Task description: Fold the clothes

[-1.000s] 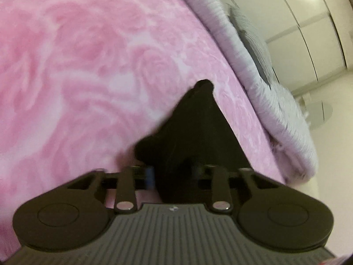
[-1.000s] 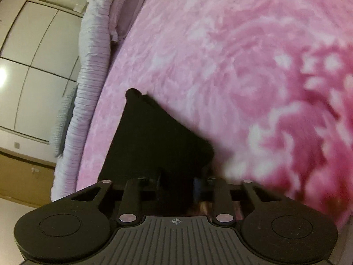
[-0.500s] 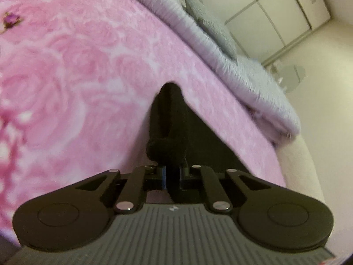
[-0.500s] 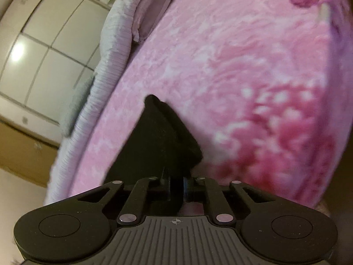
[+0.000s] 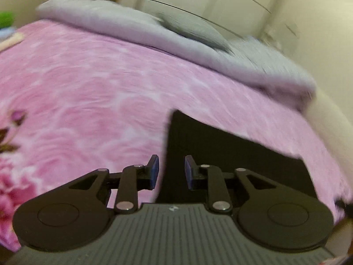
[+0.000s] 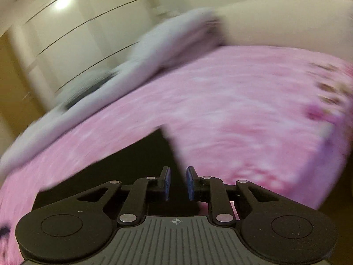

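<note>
One black garment lies flat on one pink blanket; two grippers, left gripper and right gripper, hover above its corners, both opening, gripping nothing

A pink blanket with rose pattern covers the bed. A grey quilt lies rolled along its far edge, with a grey pillow on it. Behind stands a white wardrobe. Both views are blurred.
</note>
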{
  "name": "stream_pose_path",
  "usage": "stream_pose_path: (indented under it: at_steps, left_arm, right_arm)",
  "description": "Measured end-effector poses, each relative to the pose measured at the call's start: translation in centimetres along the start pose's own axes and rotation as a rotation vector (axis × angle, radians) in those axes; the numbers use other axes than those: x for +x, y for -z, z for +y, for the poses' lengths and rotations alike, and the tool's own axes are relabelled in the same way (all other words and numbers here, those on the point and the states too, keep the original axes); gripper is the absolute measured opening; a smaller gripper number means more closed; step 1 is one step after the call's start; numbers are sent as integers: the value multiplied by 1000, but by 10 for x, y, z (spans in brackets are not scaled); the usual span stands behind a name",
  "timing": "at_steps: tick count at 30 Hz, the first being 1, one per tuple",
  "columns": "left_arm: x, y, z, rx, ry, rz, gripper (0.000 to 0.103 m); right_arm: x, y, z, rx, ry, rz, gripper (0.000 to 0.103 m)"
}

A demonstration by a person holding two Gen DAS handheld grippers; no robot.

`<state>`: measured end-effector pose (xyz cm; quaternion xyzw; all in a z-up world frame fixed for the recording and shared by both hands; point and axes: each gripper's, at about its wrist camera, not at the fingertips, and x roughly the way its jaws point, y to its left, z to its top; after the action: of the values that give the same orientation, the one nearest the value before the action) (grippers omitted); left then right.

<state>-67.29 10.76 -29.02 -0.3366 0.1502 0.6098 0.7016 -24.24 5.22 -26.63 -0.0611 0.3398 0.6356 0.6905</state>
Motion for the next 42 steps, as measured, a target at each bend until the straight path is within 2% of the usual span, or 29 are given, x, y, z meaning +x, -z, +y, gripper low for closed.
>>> stream_pose_path:
  at_steps: [1, 4, 6, 8, 11, 13, 14, 17, 20, 24, 35, 42]
  left_arm:
    - [7, 5, -8, 16, -3, 20, 21]
    - [31, 20, -22, 58, -35, 110, 21]
    - [45, 28, -23, 94, -63, 134, 23]
    - [55, 29, -22, 115, -77, 143, 26]
    - [62, 22, -21, 125, -91, 156, 26]
    - [60, 14, -28, 152, -127, 159, 23]
    - [55, 12, -34, 170, -145, 155, 23]
    - [32, 15, -53, 209, -165, 150, 26]
    - [12, 21, -67, 230, -152, 167, 30]
    - [-13, 32, -83, 268, -147, 167, 30]
    - [-84, 47, -102, 311, -103, 74, 33]
    - [-124, 58, -101, 315, -64, 21, 33]
  right_arm:
    - [8, 4, 14, -56, -27, 27, 20]
    - [31, 20, 44, -218, -35, 86, 20]
    - [45, 35, 51, -337, 18, 116, 19]
    - [53, 48, 41, -408, 91, 125, 20]
    - [51, 46, 19, -321, 77, 122, 21]
    - [45, 38, 17, -291, 178, 118, 21]
    - [41, 34, 16, -264, 192, 116, 21]
    - [19, 27, 13, -135, 159, 125, 22]
    - [5, 31, 22, -105, 174, 172, 28]
    - [-11, 36, 29, -62, 174, 190, 28]
    - [-79, 35, 65, -84, 95, 102, 28]
    - [-121, 40, 77, -98, 62, 33, 28]
